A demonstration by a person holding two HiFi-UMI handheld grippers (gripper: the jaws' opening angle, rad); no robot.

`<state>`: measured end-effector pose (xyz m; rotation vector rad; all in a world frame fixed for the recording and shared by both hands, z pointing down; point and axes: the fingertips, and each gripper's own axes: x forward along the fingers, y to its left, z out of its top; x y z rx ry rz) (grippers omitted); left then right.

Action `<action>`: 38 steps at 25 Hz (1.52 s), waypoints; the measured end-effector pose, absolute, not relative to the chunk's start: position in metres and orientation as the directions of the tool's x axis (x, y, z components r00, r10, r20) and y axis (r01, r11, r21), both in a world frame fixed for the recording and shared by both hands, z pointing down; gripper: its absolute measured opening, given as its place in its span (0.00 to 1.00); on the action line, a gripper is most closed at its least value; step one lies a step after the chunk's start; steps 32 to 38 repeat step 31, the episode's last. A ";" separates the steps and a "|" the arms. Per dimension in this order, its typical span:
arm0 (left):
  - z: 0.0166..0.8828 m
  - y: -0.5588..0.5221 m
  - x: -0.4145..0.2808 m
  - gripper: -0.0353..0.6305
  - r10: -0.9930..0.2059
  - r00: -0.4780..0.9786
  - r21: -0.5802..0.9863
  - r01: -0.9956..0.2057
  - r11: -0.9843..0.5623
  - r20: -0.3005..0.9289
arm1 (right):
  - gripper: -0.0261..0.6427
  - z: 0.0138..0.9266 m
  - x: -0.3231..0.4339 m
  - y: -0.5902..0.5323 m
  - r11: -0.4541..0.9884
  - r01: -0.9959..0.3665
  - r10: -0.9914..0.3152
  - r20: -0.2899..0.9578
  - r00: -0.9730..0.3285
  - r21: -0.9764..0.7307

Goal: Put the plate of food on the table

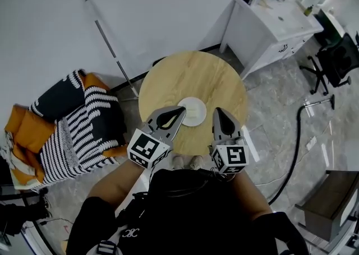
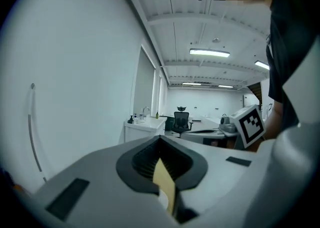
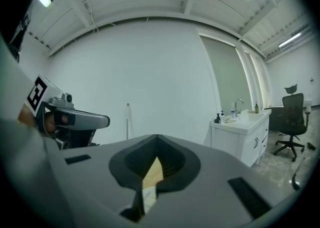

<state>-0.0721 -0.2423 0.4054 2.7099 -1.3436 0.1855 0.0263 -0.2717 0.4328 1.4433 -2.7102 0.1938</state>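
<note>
A white plate (image 1: 192, 111) lies on the round wooden table (image 1: 193, 77), near its front edge; I cannot make out what is on it. My left gripper (image 1: 179, 110) hovers over the plate's left rim, jaws shut and empty. My right gripper (image 1: 217, 111) hangs just right of the plate, also shut with nothing in it. In the left gripper view the closed jaws (image 2: 160, 139) fill the lower frame, and only a sliver of wood shows through the slot. The right gripper view shows its closed jaws (image 3: 157, 139) the same way, pointing level across the room.
A heap of striped and orange cushions (image 1: 73, 125) sits left of the table. A white sink cabinet (image 1: 275, 24) stands at the back right, with an office chair (image 1: 336, 63) beyond it. A black hose (image 1: 294, 147) runs over the floor at the right. A pole (image 1: 109, 46) leans on the wall.
</note>
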 end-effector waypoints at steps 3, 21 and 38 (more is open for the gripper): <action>0.408 -0.242 -0.076 0.06 -0.795 0.579 0.034 -0.812 -0.583 0.180 | 0.05 0.426 0.024 -0.272 0.561 -0.825 -0.819 0.093 -0.566 -0.074; 0.434 -0.258 -0.096 0.06 -0.831 0.506 0.115 -0.862 -0.493 0.230 | 0.05 0.432 0.021 -0.270 0.597 -0.801 -0.791 0.129 -0.598 -0.047; 0.449 -0.258 -0.100 0.06 -0.828 0.492 0.095 -0.869 -0.485 0.270 | 0.05 0.434 0.019 -0.274 0.602 -0.796 -0.786 0.135 -0.603 -0.054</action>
